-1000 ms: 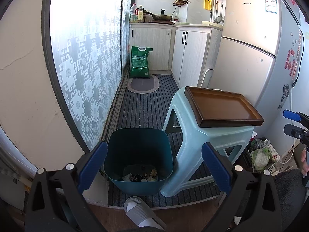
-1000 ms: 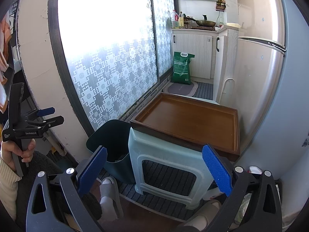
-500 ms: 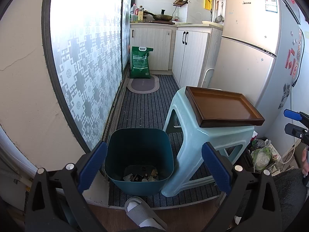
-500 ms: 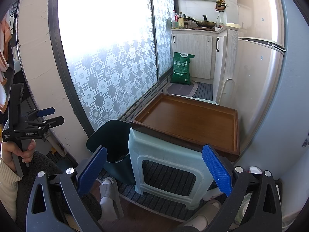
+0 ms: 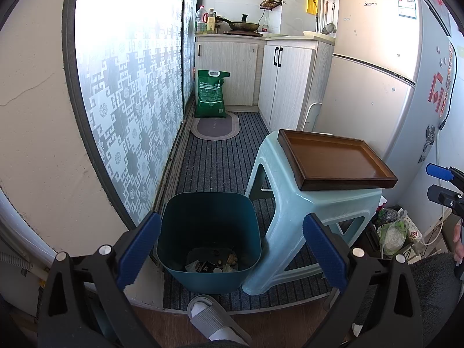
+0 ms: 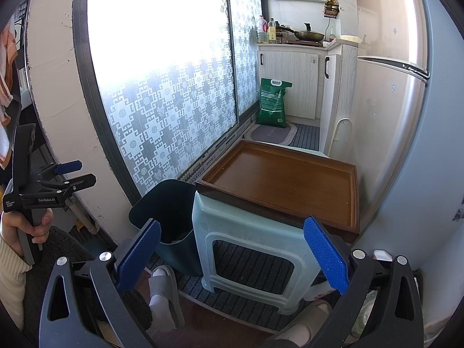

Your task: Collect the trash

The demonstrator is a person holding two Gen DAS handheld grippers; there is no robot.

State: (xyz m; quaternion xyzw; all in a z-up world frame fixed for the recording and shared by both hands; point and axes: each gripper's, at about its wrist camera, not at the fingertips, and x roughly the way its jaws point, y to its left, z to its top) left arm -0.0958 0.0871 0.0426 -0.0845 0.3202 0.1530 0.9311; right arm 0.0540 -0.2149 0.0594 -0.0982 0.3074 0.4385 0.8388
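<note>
A dark teal bin (image 5: 208,232) stands on the striped floor mat, with bits of trash (image 5: 214,264) lying in its bottom. It also shows in the right wrist view (image 6: 168,220). A bare brown tray (image 5: 333,159) rests on a pale blue plastic stool (image 5: 290,220) beside the bin, also seen in the right wrist view (image 6: 284,182). My left gripper (image 5: 232,249) is open and empty, held above the bin's near side. My right gripper (image 6: 232,255) is open and empty, in front of the stool (image 6: 249,232).
A fridge (image 5: 377,72) stands right of the stool, a frosted sliding door (image 5: 130,101) on the left. A green sack (image 5: 211,94) and small oval mat (image 5: 216,124) lie by the cabinets. A plastic bag with contents (image 5: 391,232) sits by the fridge. A slippered foot (image 5: 211,319) is near the bin.
</note>
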